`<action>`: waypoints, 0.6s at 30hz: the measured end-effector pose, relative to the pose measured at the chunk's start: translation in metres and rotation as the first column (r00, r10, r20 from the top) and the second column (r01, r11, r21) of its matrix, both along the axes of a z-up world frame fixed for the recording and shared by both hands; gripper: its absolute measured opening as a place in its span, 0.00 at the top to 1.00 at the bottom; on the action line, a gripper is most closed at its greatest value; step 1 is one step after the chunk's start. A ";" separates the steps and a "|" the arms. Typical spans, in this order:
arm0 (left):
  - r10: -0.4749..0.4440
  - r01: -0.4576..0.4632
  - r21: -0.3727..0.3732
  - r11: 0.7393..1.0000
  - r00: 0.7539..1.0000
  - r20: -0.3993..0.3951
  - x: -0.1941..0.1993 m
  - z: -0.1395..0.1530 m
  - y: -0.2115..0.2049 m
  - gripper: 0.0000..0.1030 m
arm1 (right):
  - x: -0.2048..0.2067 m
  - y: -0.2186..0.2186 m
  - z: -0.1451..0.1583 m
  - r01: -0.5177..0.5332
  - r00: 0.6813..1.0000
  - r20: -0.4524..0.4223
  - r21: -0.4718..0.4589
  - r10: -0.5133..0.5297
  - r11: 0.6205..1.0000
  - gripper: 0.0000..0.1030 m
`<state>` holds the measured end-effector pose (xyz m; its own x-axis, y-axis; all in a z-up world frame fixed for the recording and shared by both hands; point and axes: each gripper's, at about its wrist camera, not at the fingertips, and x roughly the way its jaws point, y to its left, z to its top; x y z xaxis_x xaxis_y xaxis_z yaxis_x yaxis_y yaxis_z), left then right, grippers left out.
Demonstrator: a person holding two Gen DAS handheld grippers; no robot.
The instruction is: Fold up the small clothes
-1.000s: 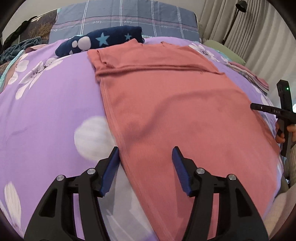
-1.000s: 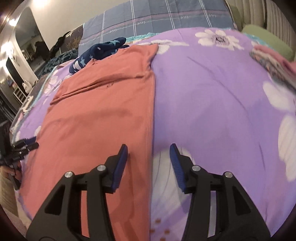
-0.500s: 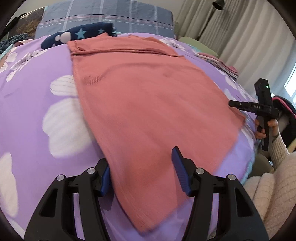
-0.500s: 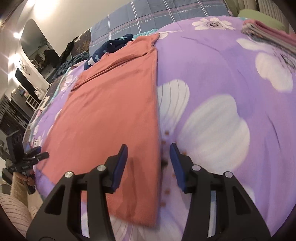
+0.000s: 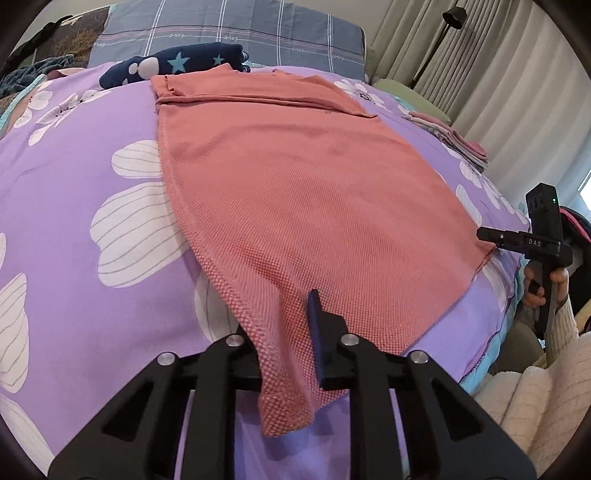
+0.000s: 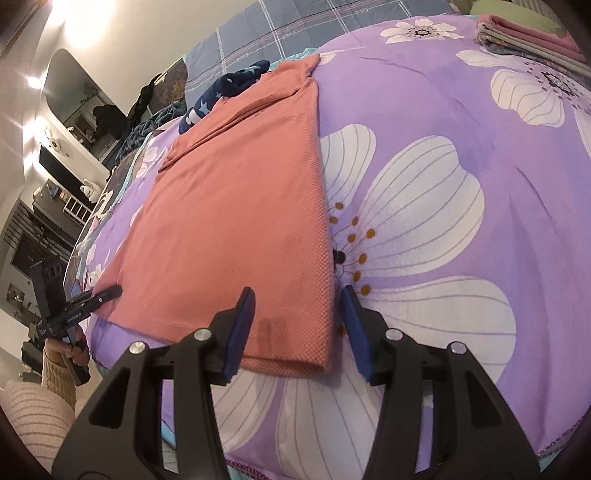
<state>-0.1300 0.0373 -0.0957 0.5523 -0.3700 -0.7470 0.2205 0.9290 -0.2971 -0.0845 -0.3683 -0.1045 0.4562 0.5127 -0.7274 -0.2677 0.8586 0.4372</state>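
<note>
left gripper [image 5: 295, 332] has just closed on pink shirt [image 5: 295, 192] corner; right gripper [image 6: 297, 325] stands half open astride its other corner.

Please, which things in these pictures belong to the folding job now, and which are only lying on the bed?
In the job:
- pink shirt
- left gripper, its jaws just closed on the shirt's near corner
- right gripper, open around the other near corner

Lying about:
- navy star garment
- folded stack
- plaid pillow
- purple floral bedspread, only the surface
</note>
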 end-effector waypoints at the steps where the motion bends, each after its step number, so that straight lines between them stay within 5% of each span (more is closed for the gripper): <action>1: 0.004 -0.004 -0.008 1.000 1.000 -0.002 0.002 0.000 0.001 0.87 | 0.004 0.001 -0.001 0.000 1.000 -0.001 0.014 0.000 1.000 0.51; 4: 0.019 -0.020 -0.029 0.999 1.000 -0.011 0.012 -0.002 0.002 0.94 | 0.019 0.006 -0.004 -0.004 1.000 0.002 0.048 0.004 0.999 0.52; 6: 0.017 -0.017 -0.029 0.999 1.000 -0.010 0.017 -0.001 0.001 0.96 | 0.024 0.009 -0.001 0.016 1.000 0.005 0.001 -0.016 1.000 0.68; 7: 0.017 -0.017 -0.021 1.000 1.000 -0.004 0.017 0.002 0.000 0.96 | 0.023 0.007 0.001 0.018 1.000 0.007 -0.007 -0.018 1.000 0.90; 8: 0.018 -0.018 -0.016 1.000 1.000 0.009 0.015 0.006 -0.001 0.96 | 0.023 0.003 0.003 0.012 1.000 -0.001 0.029 -0.012 1.000 0.95; 12: 0.032 -0.028 -0.050 0.998 0.997 0.074 0.004 0.035 0.006 0.97 | 0.016 -0.013 0.028 0.013 0.999 0.031 0.185 -0.019 0.983 0.96; 18: 0.025 -0.025 -0.007 1.000 0.964 0.263 -0.019 0.107 0.008 0.98 | 0.002 -0.011 0.084 -0.025 0.985 0.173 0.218 -0.014 0.976 0.96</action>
